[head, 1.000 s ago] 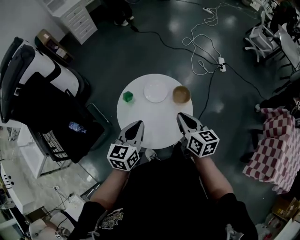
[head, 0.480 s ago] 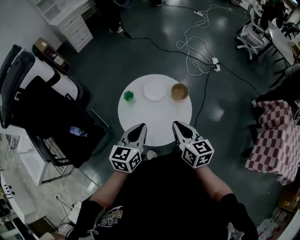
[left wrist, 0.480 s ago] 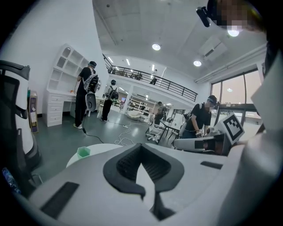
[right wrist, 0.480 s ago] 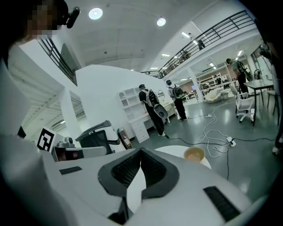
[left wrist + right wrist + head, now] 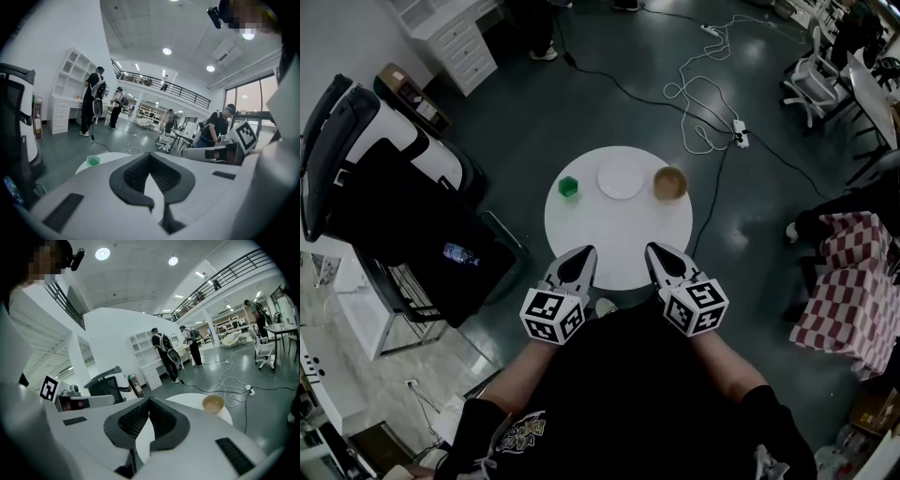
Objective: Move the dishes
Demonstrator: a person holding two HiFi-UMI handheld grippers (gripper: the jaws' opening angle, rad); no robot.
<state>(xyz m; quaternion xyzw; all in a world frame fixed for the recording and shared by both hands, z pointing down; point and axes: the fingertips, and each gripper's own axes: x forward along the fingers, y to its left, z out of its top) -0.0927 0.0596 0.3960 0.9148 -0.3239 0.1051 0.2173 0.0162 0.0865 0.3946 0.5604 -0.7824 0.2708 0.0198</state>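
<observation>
On the round white table (image 5: 619,234) stand a green cup (image 5: 569,187) at the left, a white plate (image 5: 622,178) in the middle and a tan bowl (image 5: 670,183) at the right, all along the far side. My left gripper (image 5: 584,254) and right gripper (image 5: 654,250) hover side by side over the table's near edge, both shut with nothing in them. The left gripper view shows its shut jaws (image 5: 149,155) with the green cup (image 5: 93,160) beyond, to their left. The right gripper view shows its shut jaws (image 5: 149,401) and the bowl (image 5: 213,403) further right.
A black office chair (image 5: 389,202) stands left of the table. White cables and a power strip (image 5: 739,127) lie on the dark floor behind it. A checkered cloth (image 5: 853,281) is at the right, white drawers (image 5: 455,37) at the back left. People (image 5: 91,101) stand far off.
The head view has shifted a little, so the table sits slightly further right. Both grippers have drawn back a touch toward my body. The dishes have not moved.
</observation>
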